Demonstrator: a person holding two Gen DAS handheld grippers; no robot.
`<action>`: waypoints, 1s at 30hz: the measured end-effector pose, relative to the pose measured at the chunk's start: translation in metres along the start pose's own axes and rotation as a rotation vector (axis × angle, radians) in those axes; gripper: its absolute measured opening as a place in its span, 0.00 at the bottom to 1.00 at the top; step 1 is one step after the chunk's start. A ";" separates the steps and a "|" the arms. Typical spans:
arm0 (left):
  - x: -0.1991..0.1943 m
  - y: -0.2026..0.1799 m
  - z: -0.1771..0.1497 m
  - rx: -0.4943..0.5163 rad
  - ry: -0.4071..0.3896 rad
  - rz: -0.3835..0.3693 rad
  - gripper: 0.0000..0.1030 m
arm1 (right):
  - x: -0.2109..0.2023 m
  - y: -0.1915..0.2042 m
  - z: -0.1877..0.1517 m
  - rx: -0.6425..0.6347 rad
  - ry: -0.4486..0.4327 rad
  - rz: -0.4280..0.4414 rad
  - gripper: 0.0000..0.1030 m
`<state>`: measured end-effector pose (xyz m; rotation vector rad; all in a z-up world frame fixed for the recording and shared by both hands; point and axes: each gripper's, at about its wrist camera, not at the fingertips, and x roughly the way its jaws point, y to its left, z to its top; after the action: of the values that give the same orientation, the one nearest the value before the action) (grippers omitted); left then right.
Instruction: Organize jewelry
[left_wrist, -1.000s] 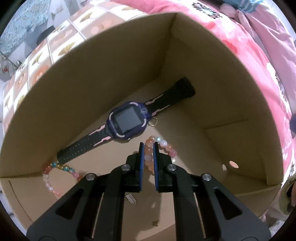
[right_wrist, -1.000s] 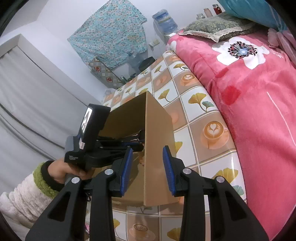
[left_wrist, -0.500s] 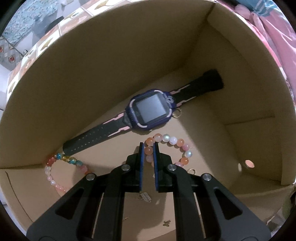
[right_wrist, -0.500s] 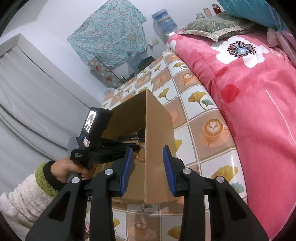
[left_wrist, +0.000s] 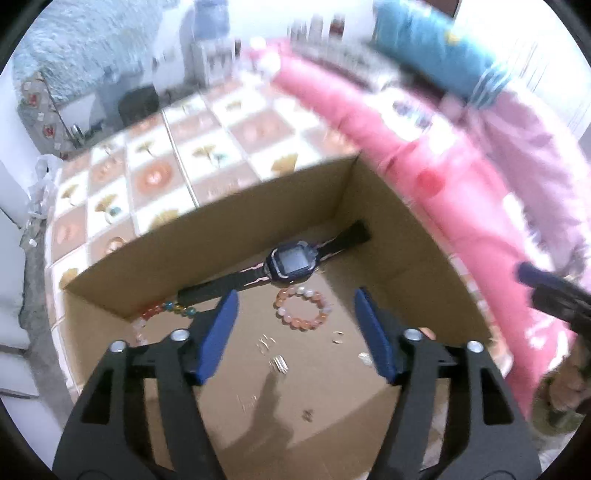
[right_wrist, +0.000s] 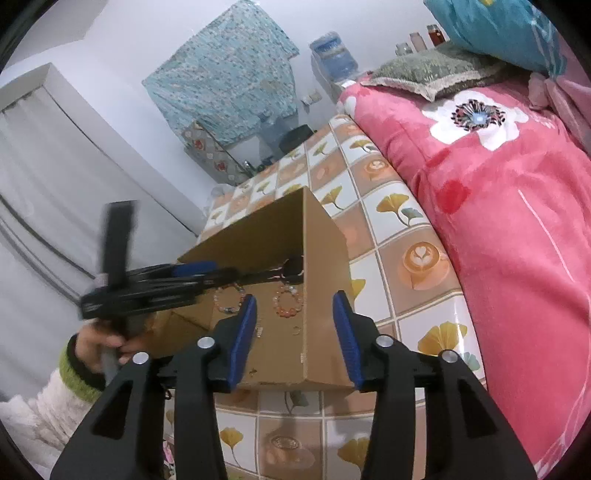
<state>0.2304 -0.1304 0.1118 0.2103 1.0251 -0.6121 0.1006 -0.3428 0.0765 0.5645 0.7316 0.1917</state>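
A cardboard box (left_wrist: 280, 192) stands on the tiled table. In it lie a dark watch with a blue case (left_wrist: 291, 260), an orange and white bead bracelet (left_wrist: 303, 310) and a multicoloured bead bracelet (left_wrist: 166, 308) at the left, plus small metal pieces (left_wrist: 277, 362). My left gripper (left_wrist: 297, 325) is open and empty, raised above the box floor. My right gripper (right_wrist: 295, 332) is open, its jaws either side of the box's near right wall (right_wrist: 325, 295). The left gripper (right_wrist: 192, 273) shows over the box in the right wrist view.
A pink floral bedspread (right_wrist: 498, 184) runs along the right of the tiled table (right_wrist: 388, 206). A teal pillow (right_wrist: 495, 29) and a grey cushion (right_wrist: 432, 70) lie at the bed's far end. A white cabinet (right_wrist: 55, 166) stands on the left.
My left gripper let go of the orange bead bracelet, which now lies on the box floor, opened wide and lifted up out of the box. The right gripper has hardly moved.
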 end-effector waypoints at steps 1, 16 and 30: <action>-0.022 0.000 -0.010 -0.013 -0.053 -0.015 0.68 | -0.002 0.003 -0.002 -0.009 -0.006 0.010 0.46; -0.128 0.034 -0.152 -0.246 -0.385 0.144 0.92 | 0.005 0.080 -0.057 -0.174 0.093 0.011 0.78; -0.086 0.044 -0.192 -0.408 -0.246 0.405 0.92 | 0.041 0.105 -0.095 -0.214 0.196 -0.202 0.80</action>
<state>0.0818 0.0223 0.0807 -0.0203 0.8169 -0.0522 0.0691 -0.2007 0.0526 0.2680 0.9397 0.1363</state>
